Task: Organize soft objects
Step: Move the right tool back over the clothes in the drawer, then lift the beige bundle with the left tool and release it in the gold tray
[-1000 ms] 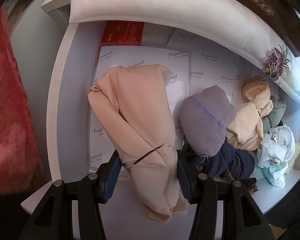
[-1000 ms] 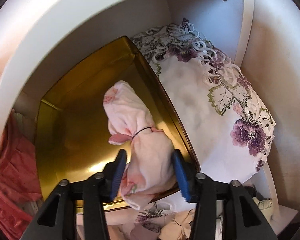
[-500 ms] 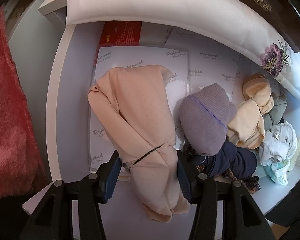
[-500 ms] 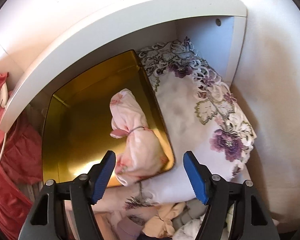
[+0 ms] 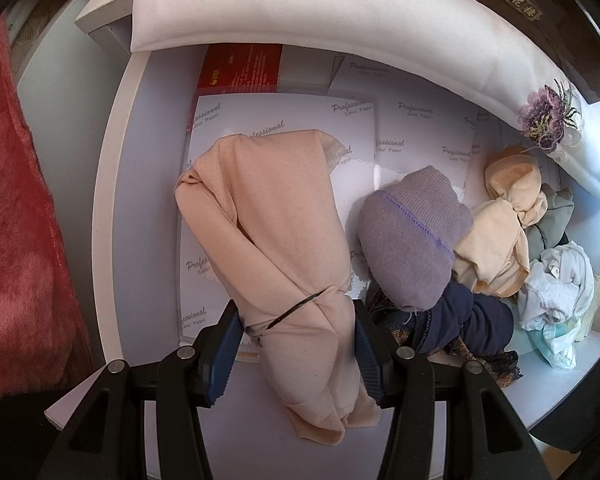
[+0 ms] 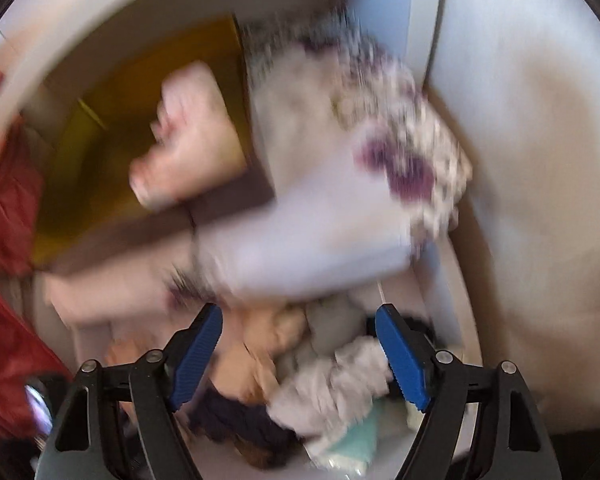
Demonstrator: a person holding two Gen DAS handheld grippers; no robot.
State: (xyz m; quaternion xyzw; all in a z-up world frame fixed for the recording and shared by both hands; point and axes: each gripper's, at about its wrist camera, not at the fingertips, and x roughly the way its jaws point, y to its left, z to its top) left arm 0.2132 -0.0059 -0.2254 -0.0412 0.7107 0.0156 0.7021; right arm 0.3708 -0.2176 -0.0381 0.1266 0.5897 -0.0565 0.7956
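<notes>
- The left hand-held gripper [image 5: 298,350] is clamped, about half open, on a peach cloth bundle [image 5: 276,232] tied with a thin black band; both blue pads press its sides just below the band.
- The bundle's upper part lies over white sheets printed "Professional Color Paper" [image 5: 284,120] that cover the white desk [image 5: 140,200].
- Just right of it lies a lilac knitted bundle [image 5: 414,240], resting against a dark navy cloth [image 5: 472,320].
- Further right, near the desk's right edge, sit a tan knotted bundle [image 5: 500,232], a grey cloth [image 5: 556,220] and a white crumpled cloth [image 5: 556,288].
- A white pillow with a purple embroidered flower [image 5: 340,12] lies along the desk's far edge.
- A red fabric [image 5: 12,200] hangs beside the desk's left edge.
- The right hand-held gripper [image 6: 300,356] holds nothing; its jaws are opening wide above the pile of cloths.
- The right wrist view is blurred: a pink floral bundle [image 6: 184,136] lies in a gold tin [image 6: 100,120] beside the embroidered pillow.
</notes>
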